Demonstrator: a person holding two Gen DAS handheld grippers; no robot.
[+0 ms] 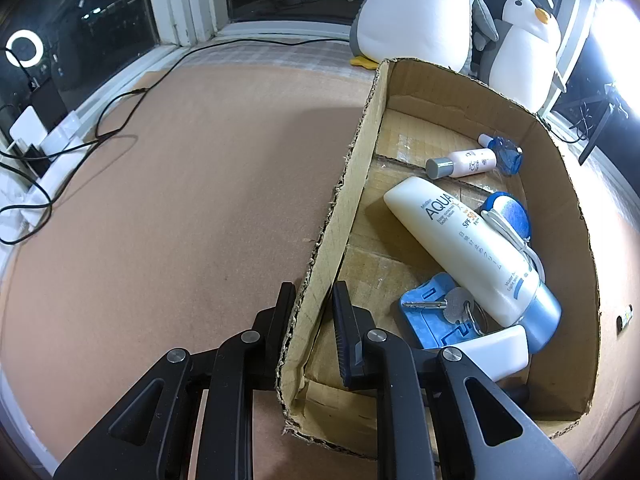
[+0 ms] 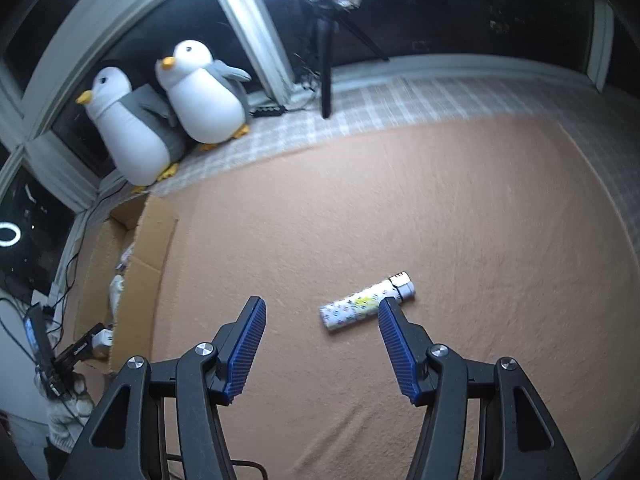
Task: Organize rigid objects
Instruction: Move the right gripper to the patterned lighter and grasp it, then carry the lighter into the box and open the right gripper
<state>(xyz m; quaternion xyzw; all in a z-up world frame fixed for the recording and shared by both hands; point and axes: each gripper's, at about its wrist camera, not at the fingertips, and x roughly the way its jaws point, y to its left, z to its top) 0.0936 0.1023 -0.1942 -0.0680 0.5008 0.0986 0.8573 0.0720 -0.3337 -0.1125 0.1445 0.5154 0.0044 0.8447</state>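
My left gripper (image 1: 314,300) is shut on the left wall of the cardboard box (image 1: 352,184), one finger outside and one inside. The box holds a white sunscreen bottle (image 1: 468,248), a small white bottle with a grey cap (image 1: 460,165), a blue round item (image 1: 510,212), a blue flat case (image 1: 430,316) with a key (image 1: 436,303) on it, and a white block (image 1: 496,350). My right gripper (image 2: 320,308) is open and empty above the brown surface. A patterned lighter (image 2: 366,302) lies just beyond its right fingertip. The box (image 2: 136,272) shows at the left of the right wrist view.
Two plush penguins (image 2: 160,112) stand by the window on a checked cloth (image 2: 400,104). A tripod (image 2: 326,60) and ring light stand at the back. Black cables (image 1: 100,128) and a power strip (image 1: 52,148) lie at the left edge of the brown surface (image 1: 180,200).
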